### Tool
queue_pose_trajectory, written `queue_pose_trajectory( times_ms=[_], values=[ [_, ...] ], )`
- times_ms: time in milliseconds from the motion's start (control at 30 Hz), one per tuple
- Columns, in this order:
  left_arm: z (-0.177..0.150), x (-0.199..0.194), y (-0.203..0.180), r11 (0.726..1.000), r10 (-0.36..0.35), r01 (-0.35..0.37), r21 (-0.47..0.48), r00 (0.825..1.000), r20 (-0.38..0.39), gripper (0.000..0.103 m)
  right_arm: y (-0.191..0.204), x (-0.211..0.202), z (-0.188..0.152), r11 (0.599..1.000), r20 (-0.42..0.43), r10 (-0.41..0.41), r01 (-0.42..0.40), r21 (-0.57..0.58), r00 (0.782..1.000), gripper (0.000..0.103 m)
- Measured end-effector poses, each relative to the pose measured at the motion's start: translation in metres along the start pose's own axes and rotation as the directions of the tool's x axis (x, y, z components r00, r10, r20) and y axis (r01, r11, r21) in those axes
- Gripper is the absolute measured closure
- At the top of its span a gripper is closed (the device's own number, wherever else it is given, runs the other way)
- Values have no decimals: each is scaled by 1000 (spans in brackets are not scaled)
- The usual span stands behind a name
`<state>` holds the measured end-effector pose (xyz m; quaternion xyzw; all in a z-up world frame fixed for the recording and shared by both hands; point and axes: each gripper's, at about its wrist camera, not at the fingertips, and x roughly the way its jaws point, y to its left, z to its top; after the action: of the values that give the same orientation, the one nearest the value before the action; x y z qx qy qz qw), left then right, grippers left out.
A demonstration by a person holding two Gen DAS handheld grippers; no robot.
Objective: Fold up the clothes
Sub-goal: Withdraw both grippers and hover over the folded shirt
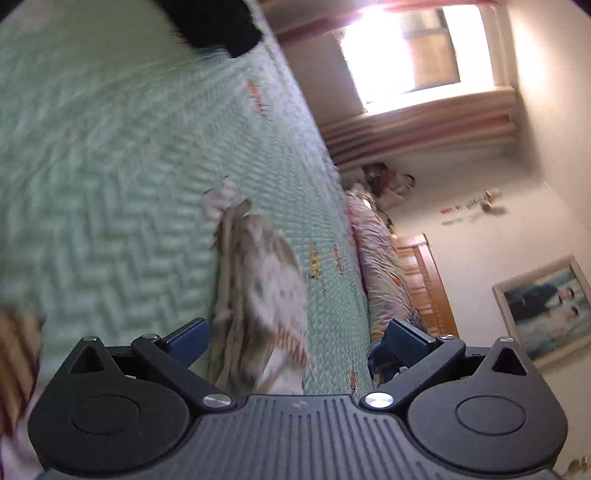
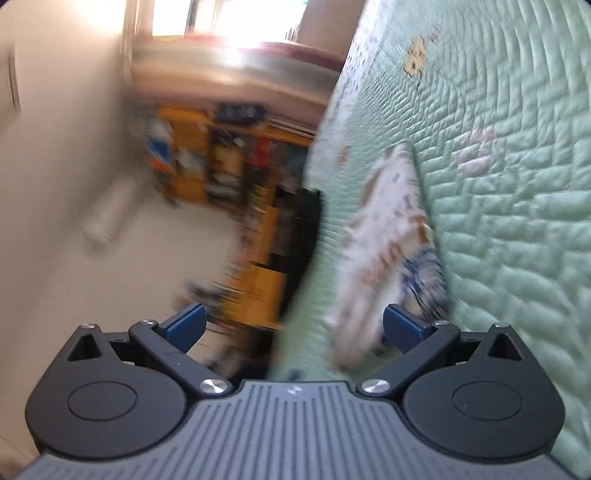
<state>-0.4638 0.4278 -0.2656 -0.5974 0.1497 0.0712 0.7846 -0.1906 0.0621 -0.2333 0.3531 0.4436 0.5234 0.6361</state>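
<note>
A light patterned garment (image 1: 258,288) with brown and white marks lies bunched on the green quilted bedspread (image 1: 110,166); the view is tilted and blurred. My left gripper (image 1: 295,339) is open right over the garment's near end, with its blue fingertips (image 1: 190,338) wide apart and nothing between them. In the right wrist view the same garment (image 2: 384,240) lies stretched along the bedspread (image 2: 517,184), with a blue-printed patch near its right side. My right gripper (image 2: 293,323) is open near the garment's near end, its right fingertip (image 2: 400,325) beside the cloth.
A dark object (image 1: 218,26) lies at the far end of the bed. A patterned pillow (image 1: 380,266) and a wooden headboard (image 1: 424,284) sit by the wall. A window (image 1: 406,51) and a framed picture (image 1: 546,306) show. Orange shelves (image 2: 229,177) stand beyond the bed edge.
</note>
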Motion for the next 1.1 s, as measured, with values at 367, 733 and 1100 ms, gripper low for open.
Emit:
queue_pose_trajectory(
  times_ms=[367,733,1100],
  values=[
    [-43,-10,-12,1000,16,-17,-7,996,-82,1,8,-12,-58,969,-53,-224,217,-120,973,2],
    [-74,-23,-33,983,142,-129,132,985,-95,1,-75,-37,-47,912,96,-55,11,410,994,2],
    [-74,9,-46,882,401,-360,304,912,-85,1,-61,8,-12,926,1,-135,126,357,991,2]
  ],
)
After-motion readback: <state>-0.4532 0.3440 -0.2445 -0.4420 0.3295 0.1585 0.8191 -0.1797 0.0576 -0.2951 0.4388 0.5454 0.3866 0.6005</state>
